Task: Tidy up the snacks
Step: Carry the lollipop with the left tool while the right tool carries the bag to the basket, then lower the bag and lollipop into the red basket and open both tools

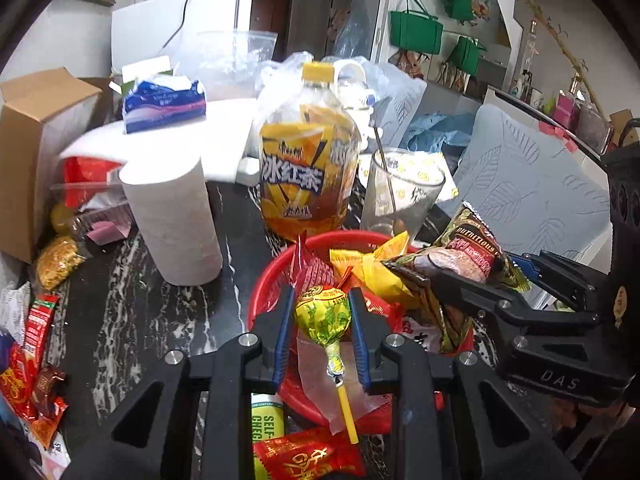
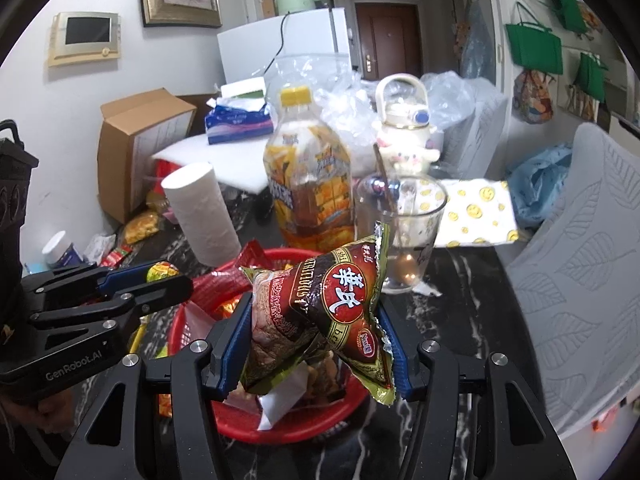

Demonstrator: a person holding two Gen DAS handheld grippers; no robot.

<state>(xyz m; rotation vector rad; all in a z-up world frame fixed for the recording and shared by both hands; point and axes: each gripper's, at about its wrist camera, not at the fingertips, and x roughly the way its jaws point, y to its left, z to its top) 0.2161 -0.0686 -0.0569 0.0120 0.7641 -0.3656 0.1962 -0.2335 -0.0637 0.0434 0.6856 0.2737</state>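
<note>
My left gripper (image 1: 322, 312) is shut on a yellow-green wrapped lollipop (image 1: 323, 314) with a yellow stick, held over the near rim of the red basket (image 1: 352, 237). My right gripper (image 2: 316, 320) is shut on a brown and gold snack bag (image 2: 320, 312), held above the same basket (image 2: 240, 428). The basket holds several red and yellow snack packets. The right gripper with its bag (image 1: 460, 258) shows at the right of the left wrist view. The left gripper (image 2: 168, 280) shows at the left of the right wrist view.
Behind the basket stand an iced tea bottle (image 1: 308, 176), a glass with a stirrer (image 1: 400, 196) and a paper roll (image 1: 176, 220). Loose snack packets (image 1: 36, 360) lie on the dark marble table at the left. A cardboard box (image 1: 36, 152) and tissue pack (image 1: 164, 106) stand farther back.
</note>
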